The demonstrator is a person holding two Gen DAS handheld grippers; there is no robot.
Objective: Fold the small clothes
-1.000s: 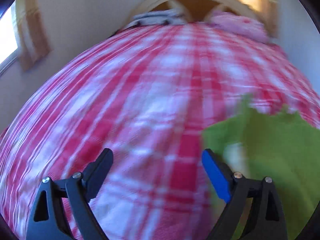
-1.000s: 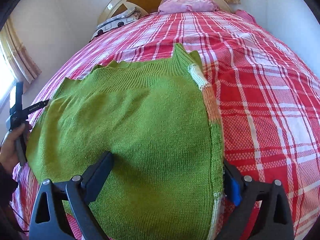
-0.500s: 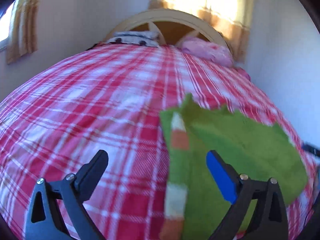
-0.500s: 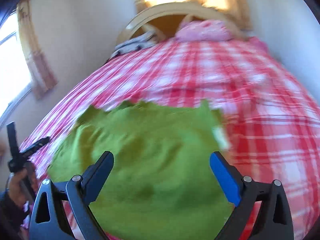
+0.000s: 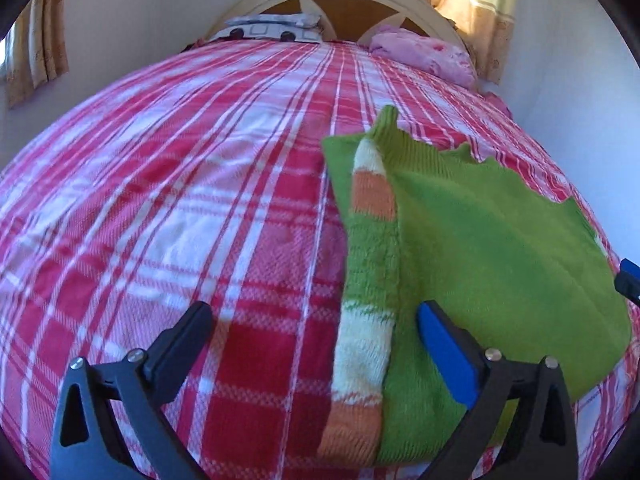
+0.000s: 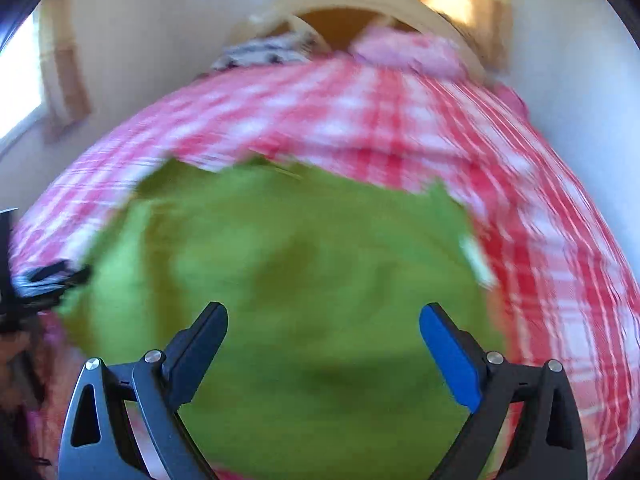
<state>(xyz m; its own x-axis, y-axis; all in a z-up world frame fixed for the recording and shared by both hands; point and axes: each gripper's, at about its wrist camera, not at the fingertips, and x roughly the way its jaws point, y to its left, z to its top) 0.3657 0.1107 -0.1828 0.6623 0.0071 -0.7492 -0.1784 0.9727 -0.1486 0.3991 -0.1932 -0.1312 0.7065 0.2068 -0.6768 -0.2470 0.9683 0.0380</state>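
A green sweater (image 5: 480,232) lies flat on a red plaid bed (image 5: 180,184). Left gripper (image 5: 316,340) and right gripper (image 6: 324,340) hover above it, both spread wide, holding nothing.

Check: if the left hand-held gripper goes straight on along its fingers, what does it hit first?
Probably the striped sleeve of the green sweater, which lies between the open fingers of the left hand-held gripper, toward the blue one. The plaid bedspread fills the rest of the gap. Depth is unclear.

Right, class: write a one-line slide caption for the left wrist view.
Open left gripper hovers over a plaid bedspread beside a folded green sweater showing its striped sleeve.
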